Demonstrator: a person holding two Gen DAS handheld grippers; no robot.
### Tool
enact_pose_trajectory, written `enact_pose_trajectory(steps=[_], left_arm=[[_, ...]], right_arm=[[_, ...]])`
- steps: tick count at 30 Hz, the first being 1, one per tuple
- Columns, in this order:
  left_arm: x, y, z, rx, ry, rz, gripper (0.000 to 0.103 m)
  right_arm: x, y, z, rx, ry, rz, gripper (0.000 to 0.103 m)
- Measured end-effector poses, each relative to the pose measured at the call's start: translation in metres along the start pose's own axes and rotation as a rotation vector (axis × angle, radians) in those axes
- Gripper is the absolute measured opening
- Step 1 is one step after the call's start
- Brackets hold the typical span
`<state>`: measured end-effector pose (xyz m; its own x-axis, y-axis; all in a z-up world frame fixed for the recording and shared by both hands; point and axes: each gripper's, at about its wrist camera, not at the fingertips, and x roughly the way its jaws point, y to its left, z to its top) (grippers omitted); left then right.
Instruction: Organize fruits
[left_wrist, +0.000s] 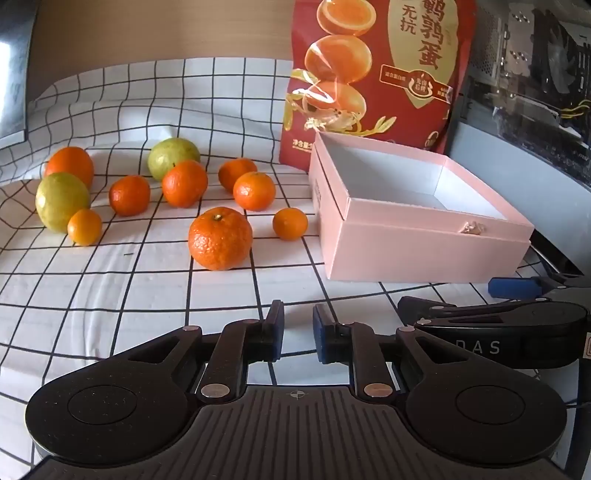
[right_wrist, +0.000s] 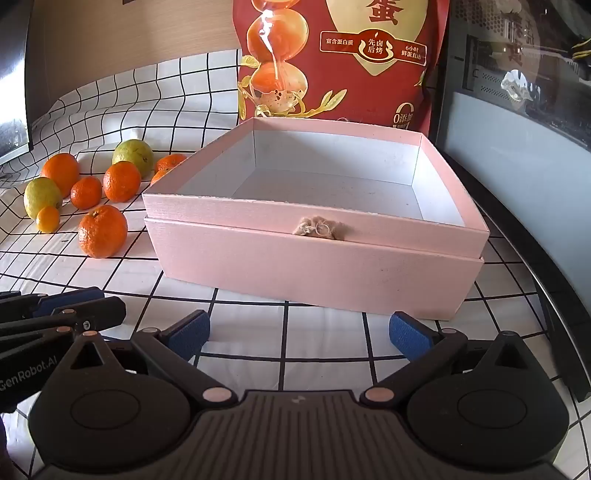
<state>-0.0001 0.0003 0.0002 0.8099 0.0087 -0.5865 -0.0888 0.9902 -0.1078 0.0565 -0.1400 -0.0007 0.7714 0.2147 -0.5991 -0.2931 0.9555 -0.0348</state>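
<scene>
The left gripper (left_wrist: 298, 332), black with blue pads, sits low in the centre of the left wrist view, its jaws drawn nearly together with only a narrow gap and nothing between them; it hangs over the white tablecloth with a black grid (left_wrist: 110, 295). The right gripper (right_wrist: 299, 334), of the same make, fills the bottom of the right wrist view with its jaws spread wide and empty, facing the near wall of the square pink cardboard box (right_wrist: 314, 266); the box is open at the top, its pale inside bare, and a small knot of tan string (right_wrist: 318, 227) sits on its front edge.

The fruit lies loose on the cloth in the left half of both views, all outside the box; a large bumpy orange mandarin with a green stem scar (left_wrist: 220, 238) is the nearest piece, in the middle of the left wrist view; a small smooth orange fruit (left_wrist: 290, 223) lies just beside the box's left wall; further back are several more mandarins, among them one (left_wrist: 254, 191) close by another (left_wrist: 236, 172); two yellow-green round fruits (left_wrist: 61, 201) (left_wrist: 173, 158) lie among them at far left and centre.

A tall red foil snack bag with gold lettering (left_wrist: 376, 74) stands upright behind the box.
</scene>
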Motion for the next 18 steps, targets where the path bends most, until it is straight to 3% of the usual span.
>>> enact_pose_trajectory(steps=[18], left_arm=[[0.0024,-0.0047,-0.0009,0.034,0.002,0.022,0.020]], right_arm=[[-0.0002,0.0001,-0.0003,-0.001,0.000,-0.001,0.103]])
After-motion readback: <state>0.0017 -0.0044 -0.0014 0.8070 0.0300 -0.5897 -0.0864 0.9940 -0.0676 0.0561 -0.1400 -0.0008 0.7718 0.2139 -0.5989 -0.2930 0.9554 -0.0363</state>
